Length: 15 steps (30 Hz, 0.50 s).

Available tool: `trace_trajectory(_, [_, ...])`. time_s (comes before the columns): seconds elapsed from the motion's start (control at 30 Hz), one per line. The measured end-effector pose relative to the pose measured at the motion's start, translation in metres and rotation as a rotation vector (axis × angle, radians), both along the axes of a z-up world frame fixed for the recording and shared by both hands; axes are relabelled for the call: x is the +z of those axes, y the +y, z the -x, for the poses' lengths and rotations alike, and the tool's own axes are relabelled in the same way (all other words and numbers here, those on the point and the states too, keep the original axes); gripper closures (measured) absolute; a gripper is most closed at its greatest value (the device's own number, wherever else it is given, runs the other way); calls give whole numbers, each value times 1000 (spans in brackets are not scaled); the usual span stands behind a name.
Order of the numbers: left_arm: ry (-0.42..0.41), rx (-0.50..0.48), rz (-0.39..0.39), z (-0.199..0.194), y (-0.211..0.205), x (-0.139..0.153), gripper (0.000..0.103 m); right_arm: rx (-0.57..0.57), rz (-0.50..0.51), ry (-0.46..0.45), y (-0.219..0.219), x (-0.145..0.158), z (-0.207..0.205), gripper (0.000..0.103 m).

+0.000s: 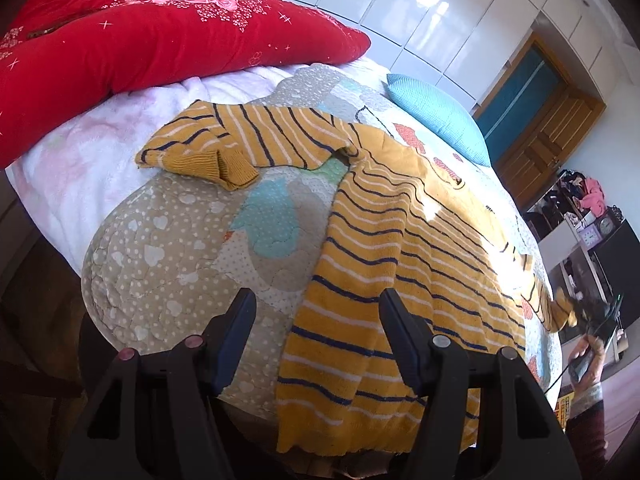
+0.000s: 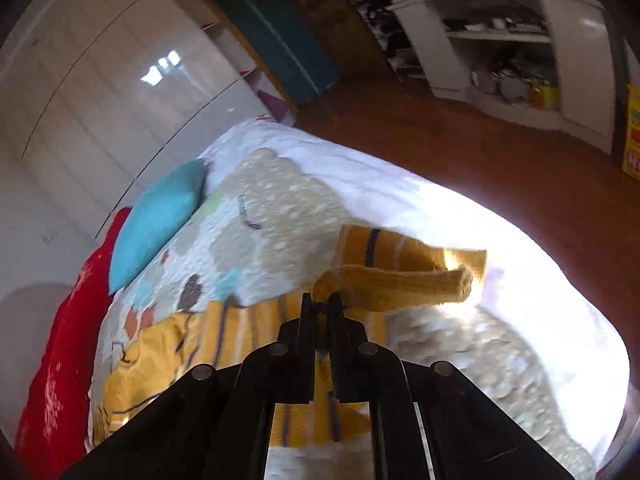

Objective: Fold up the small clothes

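Sweater (image 1: pixel 372 240) is lying spread out on the quilt (image 1: pixel 168 240), mustard yellow with navy and white stripes, hem hanging a bit over the near edge of the bed. One sleeve (image 1: pixel 224 148) is stretching out across the quilt away from the body, its ribbed cuff doubled back on itself. The left gripper (image 1: pixel 316 336) is hovering just over the hem, fingers spread wide and not gripping anything; one fingertip is sitting above the knit, the other above bare quilt.

The right gripper (image 2: pixel 322 304) is pinching the other sleeve (image 2: pixel 400 276) near its cuff, fingers pressed together on the ribbed knit, and the cuff is sticking out past the tips. That view is pretty blurry, so I can't really say how far the sleeve is lifting off the bed. In the left view that gripper is showing far off at the edge.

A red blanket (image 1: pixel 140 32) and a blue pillow (image 1: pixel 436 116) are sitting at the far end of the bed.
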<state>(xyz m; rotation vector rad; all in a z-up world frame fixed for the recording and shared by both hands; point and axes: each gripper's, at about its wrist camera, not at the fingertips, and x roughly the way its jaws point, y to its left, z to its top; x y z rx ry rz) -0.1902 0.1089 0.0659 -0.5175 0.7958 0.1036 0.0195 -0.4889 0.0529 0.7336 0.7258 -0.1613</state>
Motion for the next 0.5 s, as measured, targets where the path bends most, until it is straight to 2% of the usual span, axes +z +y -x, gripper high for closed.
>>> trace_trajectory(0.13, [-23,15,23,7,11,-3,40,238,-12,-103,113,50,-54,96])
trace_trajectory(0.23, [-37,42,39,16,23,-7,40,429,-21,-129,218,65,-91,96])
trace_trajectory(0.37, [-42,91,53,30,43,-12,40,666,49,-104,363,56,-114,96])
trace_trajectory(0.43, [-44,123,56,38,55,-14,40,793,133,-80,429,42,-116,96])
trace_trajectory(0.5, [-42,155,60,46,65,-17,40,877,199,-43,477,21,-118,92])
